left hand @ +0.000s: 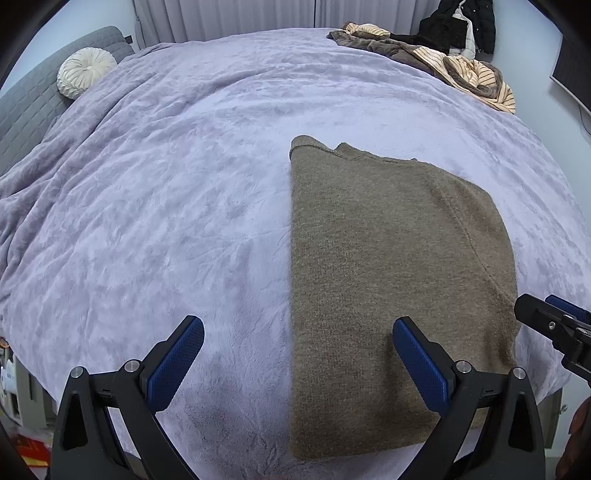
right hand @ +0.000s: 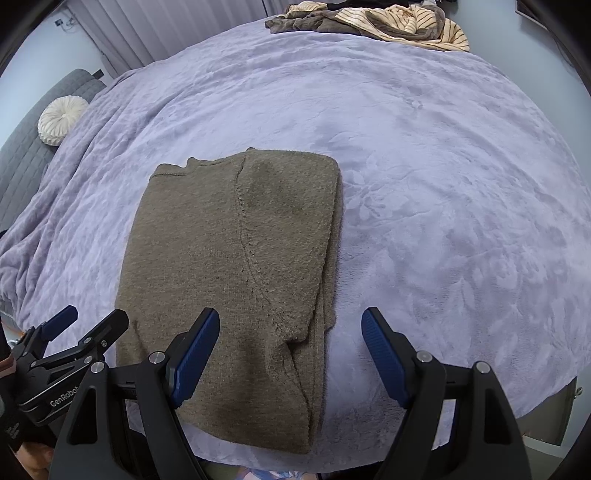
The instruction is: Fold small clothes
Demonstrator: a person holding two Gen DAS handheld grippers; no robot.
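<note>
A brown knit sweater lies folded lengthwise into a long rectangle on the lavender blanket; it also shows in the right wrist view. My left gripper is open and empty, hovering over the sweater's near left edge. My right gripper is open and empty, over the sweater's near right edge. The right gripper shows at the right edge of the left wrist view; the left gripper shows at the lower left of the right wrist view.
A pile of brown and striped clothes lies at the far right of the bed. A round white cushion rests against the grey headboard at the left. The bed's near edge runs just below the grippers.
</note>
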